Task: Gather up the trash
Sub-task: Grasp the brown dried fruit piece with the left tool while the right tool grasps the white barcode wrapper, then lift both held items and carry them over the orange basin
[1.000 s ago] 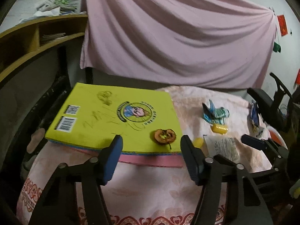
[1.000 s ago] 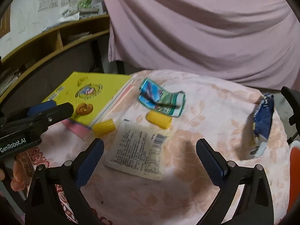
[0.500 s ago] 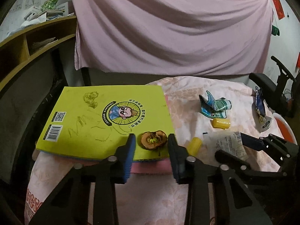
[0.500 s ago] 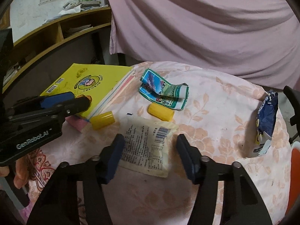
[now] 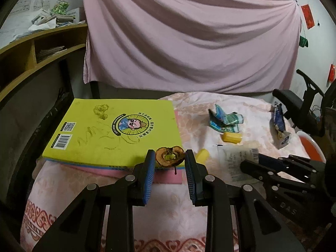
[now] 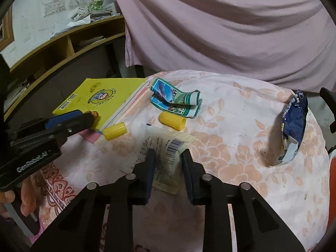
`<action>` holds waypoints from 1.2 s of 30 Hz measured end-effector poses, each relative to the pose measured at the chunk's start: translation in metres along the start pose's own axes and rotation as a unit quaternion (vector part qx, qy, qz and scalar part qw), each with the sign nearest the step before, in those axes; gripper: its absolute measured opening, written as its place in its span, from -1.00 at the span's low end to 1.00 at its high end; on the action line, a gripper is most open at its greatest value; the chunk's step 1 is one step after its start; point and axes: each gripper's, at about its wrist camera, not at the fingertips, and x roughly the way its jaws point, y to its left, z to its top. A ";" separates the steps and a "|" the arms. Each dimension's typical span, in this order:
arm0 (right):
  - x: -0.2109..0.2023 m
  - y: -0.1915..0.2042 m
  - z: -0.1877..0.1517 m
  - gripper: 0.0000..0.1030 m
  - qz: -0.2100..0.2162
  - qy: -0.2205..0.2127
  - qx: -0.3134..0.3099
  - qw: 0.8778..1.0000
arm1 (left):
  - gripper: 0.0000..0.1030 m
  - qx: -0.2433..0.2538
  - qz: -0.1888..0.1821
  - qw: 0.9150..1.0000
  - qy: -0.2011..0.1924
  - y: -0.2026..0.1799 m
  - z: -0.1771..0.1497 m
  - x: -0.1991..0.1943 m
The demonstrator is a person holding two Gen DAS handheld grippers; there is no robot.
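**Both tongs down on the trash**

While my left tongs point(image 5: 170, 161) sit at the near edge of the yellow book point(image 5: 113, 130), I see the browned apple core point(image 5: 169, 156) squeezed between their blue pads, so I count them clenched on it. That core rests on the book's near right corner, above the pink sheet that pokes out underneath.

My right tongs point(image 6: 167, 163) straddle the cream wrapper point(image 6: 166, 147) with the barcode, which lies flat on the floral cloth of the counter point(image 6: 231, 126). Their jaws are closing, the wrapper between them, and I cannot tell whether the pads press it yet.

Two yellow caps point(image 6: 115, 130) lie just beyond the wrapper, one beside the book, the other point(image 6: 172, 121) touching a crumpled green-and-blue packet point(image 6: 175, 100). A dark blue snack bag point(image 6: 294, 124) sits well apart at the counter's right edge.
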 end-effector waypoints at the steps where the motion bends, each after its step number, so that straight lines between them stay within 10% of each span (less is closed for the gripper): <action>1: 0.000 0.000 0.000 -0.59 0.002 -0.001 0.001 1.000 | -0.53 -0.001 0.000 1.000 -0.002 -0.001 -0.002 -0.003; 16: -0.047 0.002 -0.011 -0.71 0.031 -0.108 -0.002 0.994 | -0.53 -0.024 -0.014 0.998 -0.059 -0.012 -0.018 -0.044; 36: -0.193 -0.035 -0.040 -0.70 -0.049 -0.393 -0.023 0.918 | -0.53 0.047 -0.052 0.964 -0.257 -0.130 -0.003 -0.135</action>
